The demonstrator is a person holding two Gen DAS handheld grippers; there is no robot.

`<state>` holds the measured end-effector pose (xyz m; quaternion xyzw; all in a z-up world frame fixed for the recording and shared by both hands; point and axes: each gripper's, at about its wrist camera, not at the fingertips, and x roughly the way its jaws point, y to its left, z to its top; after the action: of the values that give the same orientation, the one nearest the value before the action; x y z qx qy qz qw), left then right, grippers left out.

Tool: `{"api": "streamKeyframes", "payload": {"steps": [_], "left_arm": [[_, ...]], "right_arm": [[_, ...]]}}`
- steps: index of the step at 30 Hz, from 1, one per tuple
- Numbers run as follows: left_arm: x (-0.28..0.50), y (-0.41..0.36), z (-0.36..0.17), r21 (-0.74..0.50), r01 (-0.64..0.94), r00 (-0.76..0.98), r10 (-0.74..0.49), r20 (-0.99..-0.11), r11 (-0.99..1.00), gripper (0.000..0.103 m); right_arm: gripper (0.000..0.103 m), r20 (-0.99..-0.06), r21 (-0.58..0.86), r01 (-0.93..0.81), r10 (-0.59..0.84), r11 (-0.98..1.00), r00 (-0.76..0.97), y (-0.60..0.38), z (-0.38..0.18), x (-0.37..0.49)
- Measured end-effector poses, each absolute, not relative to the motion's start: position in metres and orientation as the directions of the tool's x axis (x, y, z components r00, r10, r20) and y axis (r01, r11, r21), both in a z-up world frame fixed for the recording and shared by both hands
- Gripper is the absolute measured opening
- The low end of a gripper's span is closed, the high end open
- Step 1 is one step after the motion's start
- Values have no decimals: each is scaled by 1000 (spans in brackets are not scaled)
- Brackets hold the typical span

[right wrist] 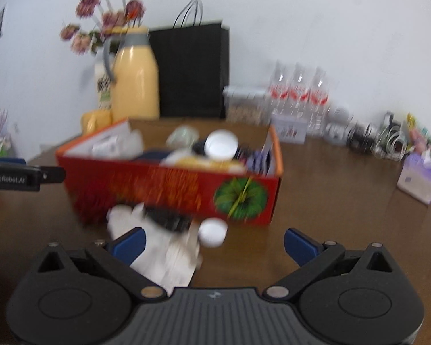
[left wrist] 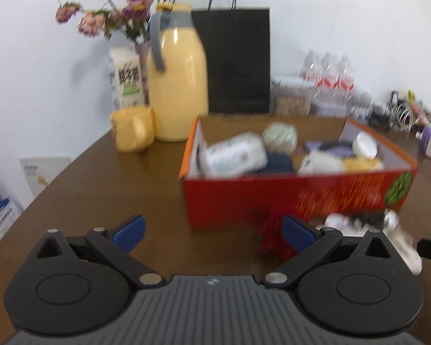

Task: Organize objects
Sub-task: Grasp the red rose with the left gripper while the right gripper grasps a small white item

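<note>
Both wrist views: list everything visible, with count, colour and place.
Box: one, red-orange, table centre, filled with blurred items.
Loose pile: white and black, before the box.
Red tassel: one, by the box front.
Jug: one, yellow, behind the box.
Cup: one, yellow, beside the jug.
Bag: one, black, at the wall.
Water bottles: three, clear.
Flowers: pink bunch.
Table: brown.
Left gripper: open.
Right gripper: open.

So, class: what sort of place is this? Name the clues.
Probably an office or meeting room: a large brown table against a plain white wall, with bottled water, a yellow thermos jug and tangled cables.
</note>
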<state>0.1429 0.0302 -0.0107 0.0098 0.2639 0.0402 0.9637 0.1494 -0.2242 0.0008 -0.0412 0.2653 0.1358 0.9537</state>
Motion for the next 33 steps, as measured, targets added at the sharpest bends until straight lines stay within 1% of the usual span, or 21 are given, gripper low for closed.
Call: {"api": "streamKeyframes", "payload": {"steps": [4,7,8,10,11,12,13,14,15,17,20,22,23,24,27,33], "left_arm": [[133,37,-17,41,-81,837,90,-539,996,103],[129,37,-19,36,-79,830,86,-551,996,103],[129,37,-20,35,-79,829,85,-553,996,103],[129,37,-20,32,-81,828,85,-554,996,103],[129,37,-19,30,-83,828,86,-554,996,103],[130,37,-19,28,-84,828,85,-554,996,103],[130,37,-18,27,-83,829,84,-552,996,103],[129,37,-18,27,-83,830,84,-552,996,103],[129,36,-18,26,-83,830,83,-552,996,103],[130,36,-18,25,-84,828,84,-555,996,103],[129,36,-19,25,-87,826,86,-556,996,103],[128,36,-18,24,-90,826,88,-556,996,103],[128,36,-18,25,-91,826,90,-556,996,103],[128,36,-19,25,-93,825,91,-557,995,103],[129,36,-19,25,-95,824,93,-559,995,103],[131,34,-20,29,-94,822,94,-561,995,103]], "right_arm": [[103,-569,8,-312,261,950,779,-217,-12,144],[103,-563,22,-312,269,950,781,-214,-14,142],[101,-559,28,-308,270,951,784,-215,-13,143],[95,-551,40,-299,271,953,789,-217,-11,147],[87,-551,46,-293,269,955,790,-218,-10,149],[77,-554,52,-292,271,955,787,-220,-9,152],[72,-559,61,-292,275,955,783,-223,-8,155],[63,-564,77,-293,284,953,775,-225,-8,159],[56,-569,92,-295,293,951,768,-227,-9,161],[50,-579,118,-295,307,948,755,-229,-11,167],[35,-590,160,-294,330,942,737,-232,-15,173],[32,-596,191,-290,345,938,725,-234,-17,177],[28,-596,209,-288,355,934,720,-236,-18,179],[21,-595,225,-290,367,930,715,-237,-19,180],[7,-591,249,-292,384,924,710,-239,-20,181],[5,-564,245,-295,383,924,731,-241,-16,177]]}}
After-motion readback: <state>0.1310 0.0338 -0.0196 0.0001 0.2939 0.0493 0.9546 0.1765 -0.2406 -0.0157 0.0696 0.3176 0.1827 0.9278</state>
